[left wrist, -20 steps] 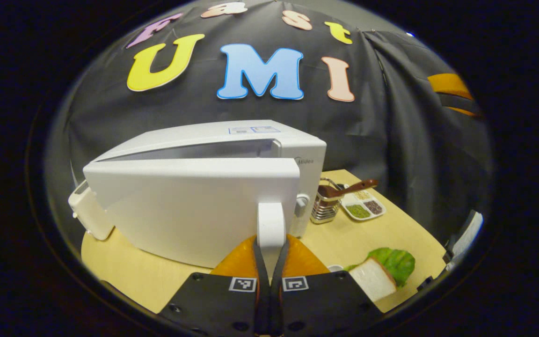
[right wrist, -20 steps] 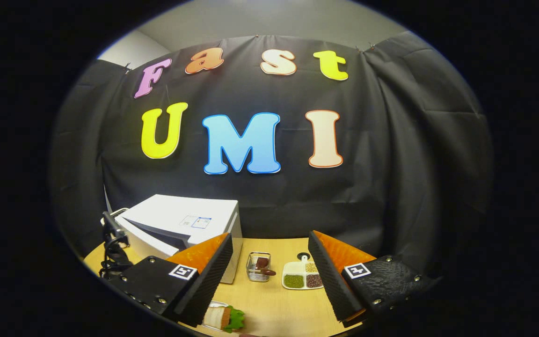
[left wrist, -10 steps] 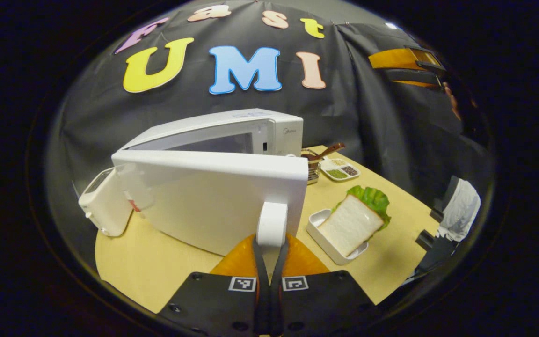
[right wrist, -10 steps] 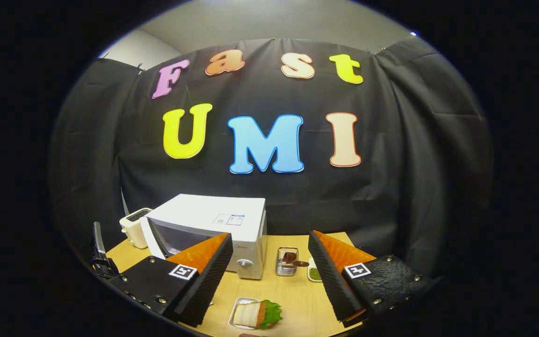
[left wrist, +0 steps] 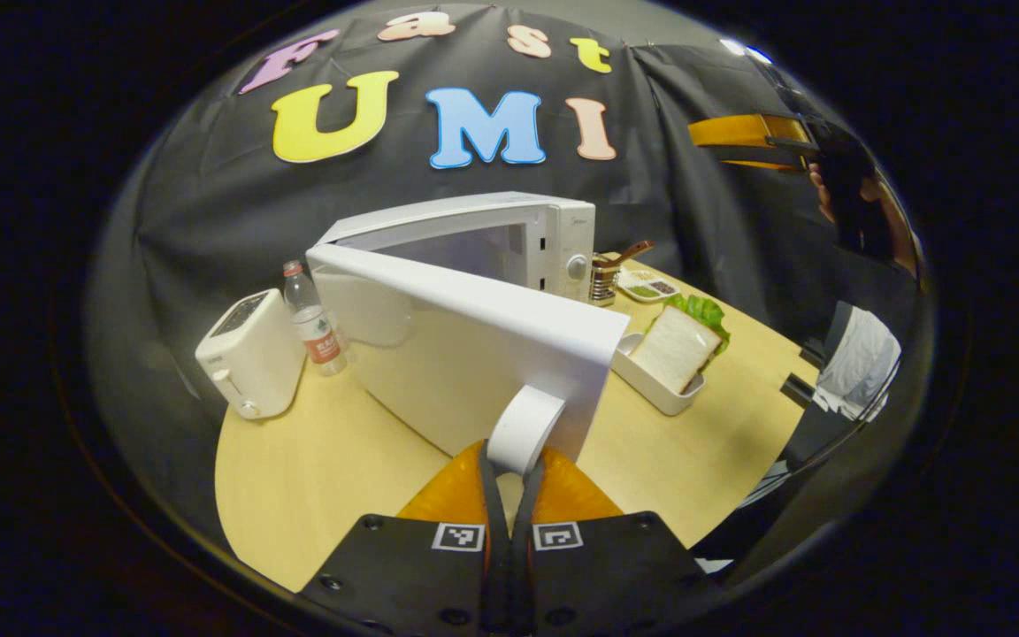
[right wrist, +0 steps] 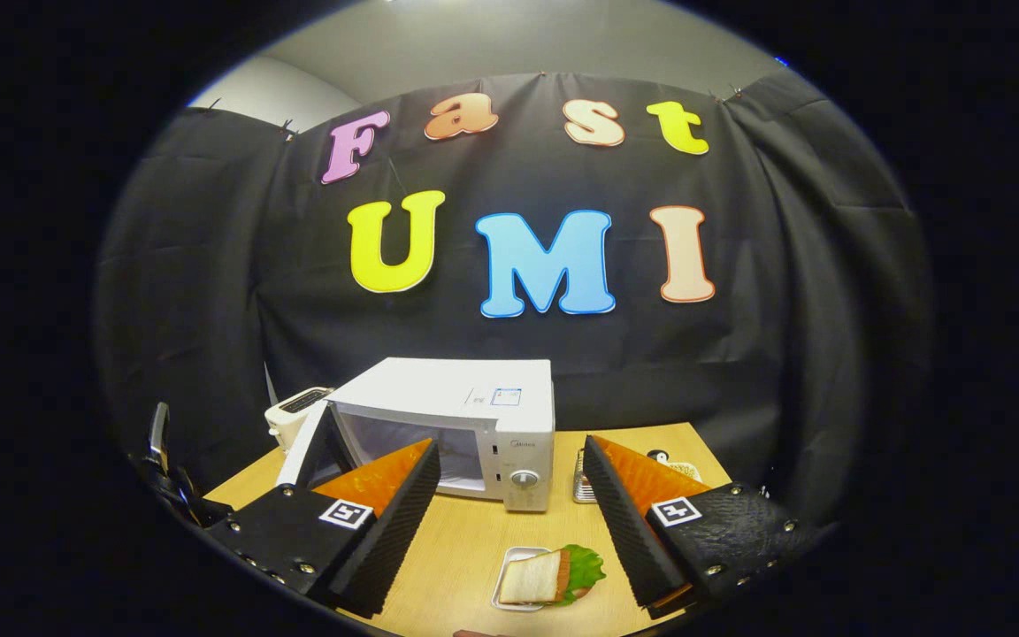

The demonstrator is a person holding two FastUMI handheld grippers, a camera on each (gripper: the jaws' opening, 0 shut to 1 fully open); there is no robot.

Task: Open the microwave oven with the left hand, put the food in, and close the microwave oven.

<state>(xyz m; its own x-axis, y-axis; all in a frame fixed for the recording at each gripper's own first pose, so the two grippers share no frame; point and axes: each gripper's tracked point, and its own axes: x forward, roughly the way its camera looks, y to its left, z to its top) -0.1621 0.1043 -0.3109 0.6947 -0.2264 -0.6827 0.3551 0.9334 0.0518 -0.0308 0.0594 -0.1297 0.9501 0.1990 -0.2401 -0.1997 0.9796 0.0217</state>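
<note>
The white microwave (left wrist: pixel 509 234) (right wrist: pixel 474 407) stands at the back of the wooden table, its door (left wrist: pixel 465 354) swung well open toward me. My left gripper (left wrist: pixel 510 469) is shut on the door's white handle (left wrist: pixel 523 429). To the right of the door, a sandwich of white bread and lettuce (left wrist: pixel 682 341) (right wrist: pixel 549 575) rests in a small white tray (left wrist: pixel 651 385). My right gripper (right wrist: pixel 509 522) hangs open above the table in front of the microwave, holding nothing; the left gripper view shows it high at the right (left wrist: pixel 757 141).
A white toaster (left wrist: pixel 249 358) (right wrist: pixel 297 411) and a water bottle (left wrist: pixel 310 314) stand left of the microwave. A metal utensil holder (left wrist: pixel 602 279) and a divided dish (left wrist: pixel 648 287) sit to its right. Bare tabletop (left wrist: pixel 704 442) lies in front.
The left gripper has pulled the door from a small gap to wide open. The right gripper view has shifted so the microwave and sandwich sit more central.
</note>
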